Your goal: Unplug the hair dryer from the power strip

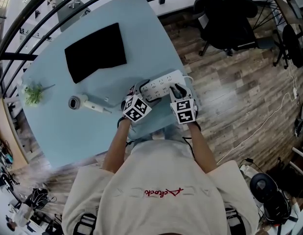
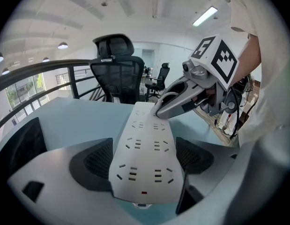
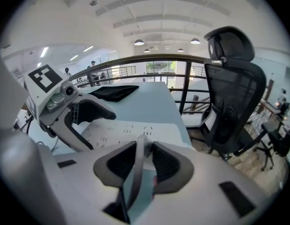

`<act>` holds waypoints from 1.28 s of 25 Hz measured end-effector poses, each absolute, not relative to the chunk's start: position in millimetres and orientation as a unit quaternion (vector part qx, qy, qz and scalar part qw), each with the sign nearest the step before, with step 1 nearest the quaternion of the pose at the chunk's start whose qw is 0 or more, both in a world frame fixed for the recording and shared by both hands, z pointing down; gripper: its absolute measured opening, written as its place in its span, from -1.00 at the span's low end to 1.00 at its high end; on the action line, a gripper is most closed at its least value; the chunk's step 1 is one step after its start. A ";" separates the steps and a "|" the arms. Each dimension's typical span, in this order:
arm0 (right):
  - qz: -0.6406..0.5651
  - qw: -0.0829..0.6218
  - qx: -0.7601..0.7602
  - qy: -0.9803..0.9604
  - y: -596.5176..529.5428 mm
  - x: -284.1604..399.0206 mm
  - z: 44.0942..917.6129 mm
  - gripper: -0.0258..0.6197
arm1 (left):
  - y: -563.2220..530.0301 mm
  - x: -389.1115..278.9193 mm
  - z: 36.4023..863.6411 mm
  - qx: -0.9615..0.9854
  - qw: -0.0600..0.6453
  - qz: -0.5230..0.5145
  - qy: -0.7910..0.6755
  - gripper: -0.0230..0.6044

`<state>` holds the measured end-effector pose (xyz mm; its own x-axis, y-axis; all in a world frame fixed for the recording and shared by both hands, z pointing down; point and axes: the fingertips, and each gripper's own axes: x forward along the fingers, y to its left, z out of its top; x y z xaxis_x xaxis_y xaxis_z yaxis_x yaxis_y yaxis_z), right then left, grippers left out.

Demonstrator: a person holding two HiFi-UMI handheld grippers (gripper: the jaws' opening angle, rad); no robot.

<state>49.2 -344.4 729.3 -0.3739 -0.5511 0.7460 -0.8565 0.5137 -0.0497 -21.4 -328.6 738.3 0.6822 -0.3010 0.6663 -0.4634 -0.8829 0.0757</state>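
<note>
A white power strip (image 1: 163, 83) lies near the front right edge of the light blue table (image 1: 68, 131). My left gripper (image 1: 140, 94) is shut on its near end, and the strip (image 2: 145, 149) fills the gap between the two dark pads (image 2: 95, 161). My right gripper (image 3: 141, 146) is shut on a thin white plug (image 3: 139, 161) standing at the strip's (image 3: 130, 130) far end. In the left gripper view, the right gripper (image 2: 159, 111) meets the strip beside a loop of white cord (image 2: 169, 97). The white hair dryer (image 1: 85, 103) lies to the left.
A black pad (image 1: 96, 52) lies on the far part of the table, with a small green plant (image 1: 34, 94) at its left edge. A black office chair (image 1: 229, 23) stands on the wooden floor past the table's right corner. A dark railing (image 3: 149, 60) runs beyond the table.
</note>
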 end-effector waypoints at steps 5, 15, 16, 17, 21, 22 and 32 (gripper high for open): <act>0.230 0.348 0.443 -0.794 -341.9 49.6 728.7 -0.56 | -327.5 -20.8 740.2 0.907 0.125 0.344 -0.208 0.35; 0.235 0.342 0.452 -0.790 -339.7 49.4 725.8 -0.57 | -326.7 -20.4 741.9 0.901 0.136 0.361 -0.197 0.35; 0.235 0.341 0.452 -0.790 -339.9 49.9 725.8 -0.57 | -326.8 -19.9 742.1 0.901 0.136 0.362 -0.197 0.35; 0.235 0.341 0.452 -0.790 -340.1 50.5 725.5 -0.57 | -326.9 -19.2 742.4 0.901 0.137 0.362 -0.197 0.35; 0.233 0.338 0.455 -0.790 -340.1 52.3 725.1 -0.57 | -326.8 -17.3 742.8 0.900 0.138 0.363 -0.195 0.35; 0.231 0.336 0.457 -0.791 -340.0 52.1 725.6 -0.57 | -326.5 -17.7 743.2 0.900 0.139 0.364 -0.195 0.35; 0.232 0.328 0.461 -0.791 -336.2 51.0 722.5 -0.57 | -325.0 -19.3 743.0 0.898 0.144 0.367 -0.193 0.35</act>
